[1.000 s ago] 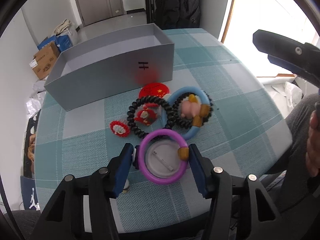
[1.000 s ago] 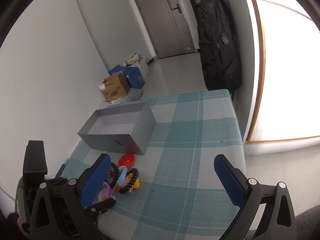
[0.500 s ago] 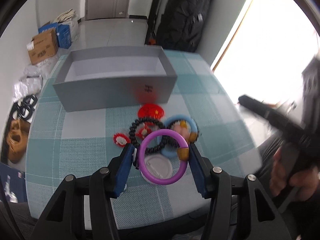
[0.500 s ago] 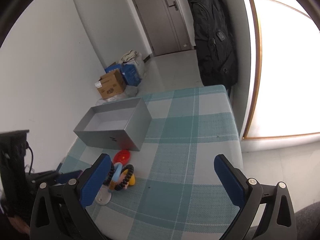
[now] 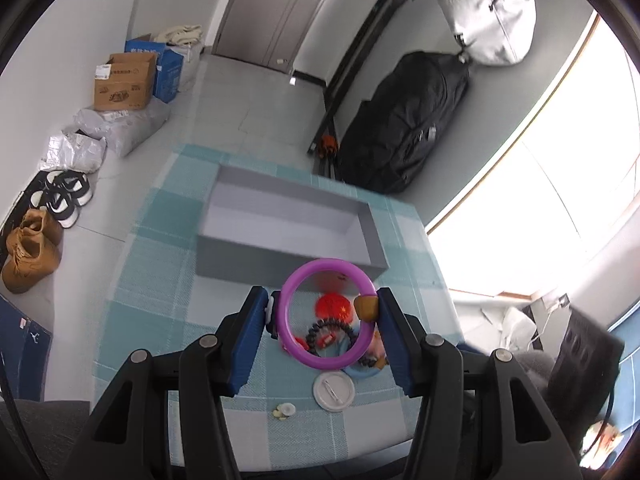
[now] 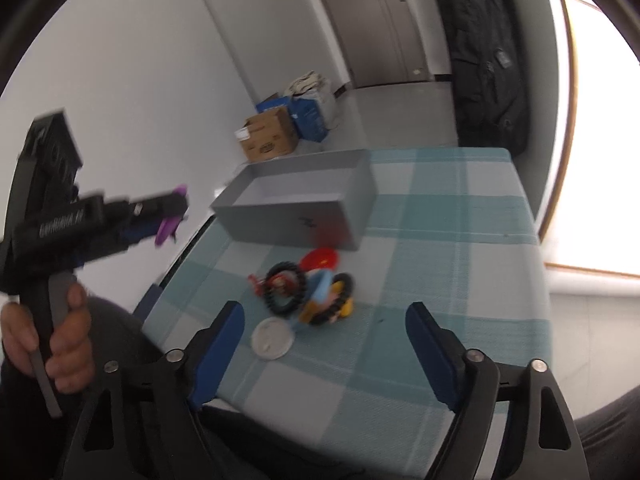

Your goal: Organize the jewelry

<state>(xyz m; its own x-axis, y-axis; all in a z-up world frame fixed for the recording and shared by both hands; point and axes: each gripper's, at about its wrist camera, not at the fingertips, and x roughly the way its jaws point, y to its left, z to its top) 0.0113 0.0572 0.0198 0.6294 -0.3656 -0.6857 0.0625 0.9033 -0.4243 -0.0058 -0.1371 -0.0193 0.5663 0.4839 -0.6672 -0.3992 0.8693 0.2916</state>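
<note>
My left gripper [image 5: 323, 314] is shut on a purple ring bracelet [image 5: 289, 320] with an orange charm and holds it in the air above the table, short of the open grey box [image 5: 280, 220]. The right wrist view shows the left gripper [image 6: 168, 216] with the purple bracelet [image 6: 166, 229] well above the table's left edge. Below lie a black bead bracelet [image 6: 285, 289], a blue ring [image 6: 318, 286], a red disc [image 6: 320, 258] and a white round badge [image 6: 273, 338]. My right gripper [image 6: 324, 344] is open and empty near the table's front.
The grey box [image 6: 296, 204] stands at the far left of the checked tablecloth [image 6: 440, 280]. A small white bit [image 5: 285, 410] lies near the front edge. Cardboard boxes [image 5: 124, 84], shoes [image 5: 36, 240] and a black backpack [image 5: 404, 140] are on the floor beyond.
My left gripper has lifted the purple bracelet off the white badge and raised it high toward the box. My right gripper has moved closer to the jewelry pile.
</note>
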